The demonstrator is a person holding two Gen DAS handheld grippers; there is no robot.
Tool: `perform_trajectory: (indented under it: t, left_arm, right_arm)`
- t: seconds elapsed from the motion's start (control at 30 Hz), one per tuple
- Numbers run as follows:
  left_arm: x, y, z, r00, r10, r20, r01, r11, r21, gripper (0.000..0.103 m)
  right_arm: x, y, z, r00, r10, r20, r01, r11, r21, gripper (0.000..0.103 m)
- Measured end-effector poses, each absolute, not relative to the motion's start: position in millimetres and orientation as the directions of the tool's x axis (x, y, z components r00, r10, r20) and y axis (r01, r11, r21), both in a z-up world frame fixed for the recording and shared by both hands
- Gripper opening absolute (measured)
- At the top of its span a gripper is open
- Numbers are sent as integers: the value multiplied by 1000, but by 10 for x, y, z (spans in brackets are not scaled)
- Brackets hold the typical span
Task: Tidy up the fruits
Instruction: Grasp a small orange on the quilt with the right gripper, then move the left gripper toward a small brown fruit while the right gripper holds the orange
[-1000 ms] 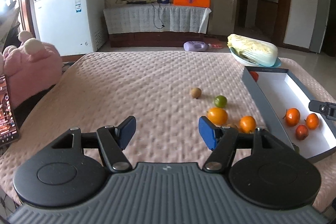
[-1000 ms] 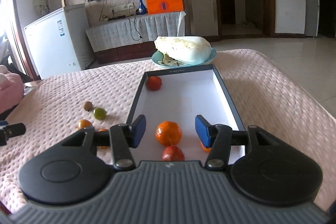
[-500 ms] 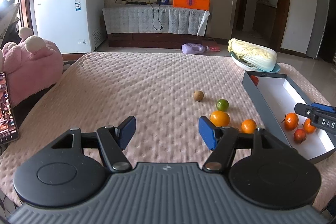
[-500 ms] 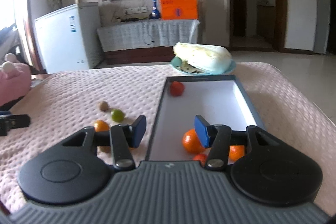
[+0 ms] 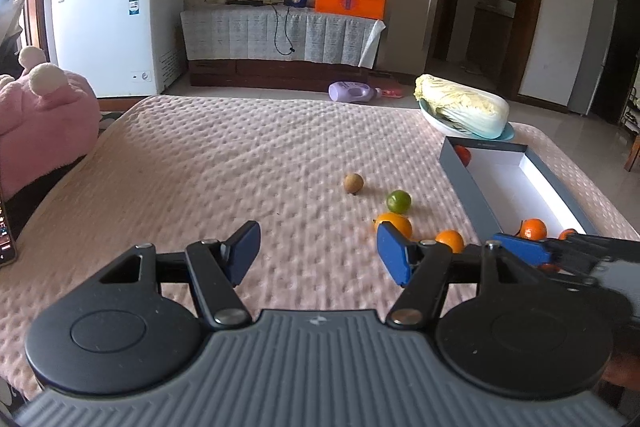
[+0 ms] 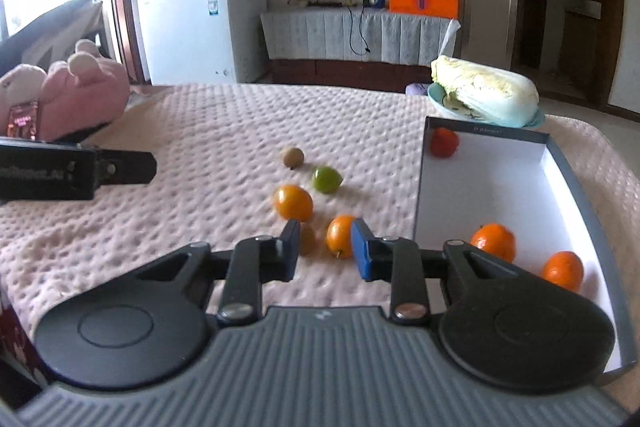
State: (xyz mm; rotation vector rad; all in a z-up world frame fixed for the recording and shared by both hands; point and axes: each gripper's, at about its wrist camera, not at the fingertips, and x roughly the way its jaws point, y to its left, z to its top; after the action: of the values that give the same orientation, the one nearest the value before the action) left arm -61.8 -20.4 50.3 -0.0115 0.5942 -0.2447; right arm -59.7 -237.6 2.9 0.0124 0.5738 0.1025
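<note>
Counting five loose fruits on the pink quilt [image 6: 200,131], all left of the grey box [image 6: 418,187]: one brown fruit [image 6: 293,157], one green lime [image 6: 326,179], two oranges [image 6: 293,202] [image 6: 340,235], one small brown fruit [image 6: 307,239] half hidden. Inside the box: one red fruit [image 6: 443,143] at the far corner, two tangerines [image 6: 493,241] [image 6: 563,270] near. Left gripper [image 5: 316,251] released, wide, empty. Right gripper [image 6: 325,250] parted narrowly, nearest orange between its tips, contact unclear.
</note>
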Motion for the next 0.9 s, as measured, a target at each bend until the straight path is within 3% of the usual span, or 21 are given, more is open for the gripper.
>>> perform_trajectory:
  t: [0.6,0.9]
  left_arm:
    - [-608,-21,478,793,-237,-561,229,970,-85,70]
    - [-588,-8,438,789,-225,-572,231,971,-64,70]
  right_arm:
    - [-126,-2234,-251,769,-54,-637,47,998,-28,31]
    - [-87,-2256,-264,762,-61,-644,49,998,-36,32]
